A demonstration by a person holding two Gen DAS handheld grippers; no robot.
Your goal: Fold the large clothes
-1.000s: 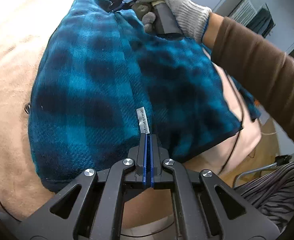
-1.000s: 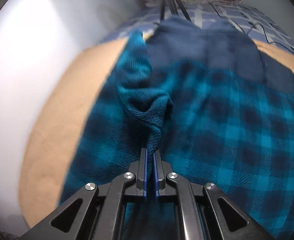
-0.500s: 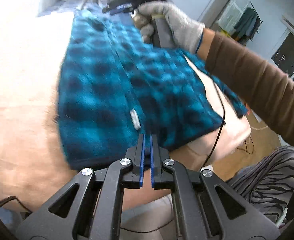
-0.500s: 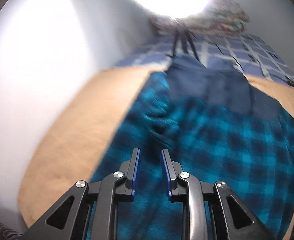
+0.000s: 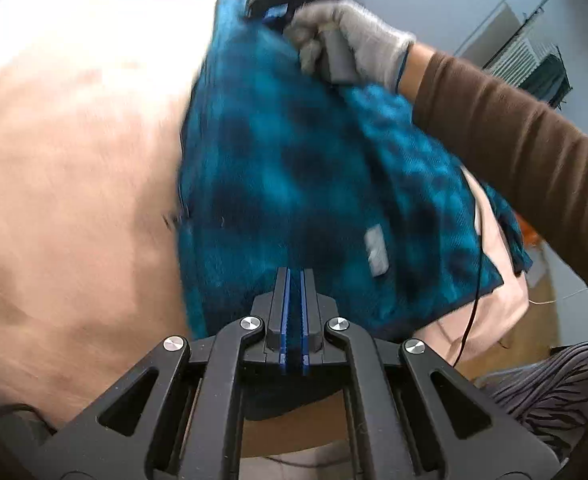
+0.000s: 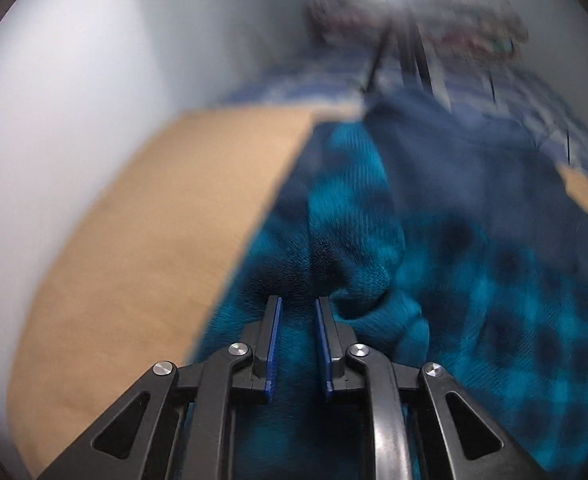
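Note:
A teal and black plaid fleece garment (image 5: 294, 160) lies on a bed under a tan blanket (image 5: 74, 200), its grey label (image 5: 376, 250) near the front hem. My left gripper (image 5: 294, 272) hangs over that hem, shut, with no cloth seen pinched. In the right wrist view the garment (image 6: 494, 280) is blurred, with a navy part at its far end. My right gripper (image 6: 297, 300) has its jaws apart and closing just short of a bunched fold (image 6: 358, 256); the pads press on nothing. A gloved hand (image 5: 354, 48) holds that gripper at the garment's far end.
A pale wall (image 6: 74, 80) runs along the bed's left side. Blue checked bedding and a stack of fabrics (image 6: 474, 40) lie at the far end. A black cable (image 5: 476, 280) hangs over the bed's right edge, beside a striped trouser leg (image 5: 554, 392).
The right gripper let go of the fold it pinched and opened; its gap is now narrower again. The left gripper slid left along the hem, so the label now lies to its right.

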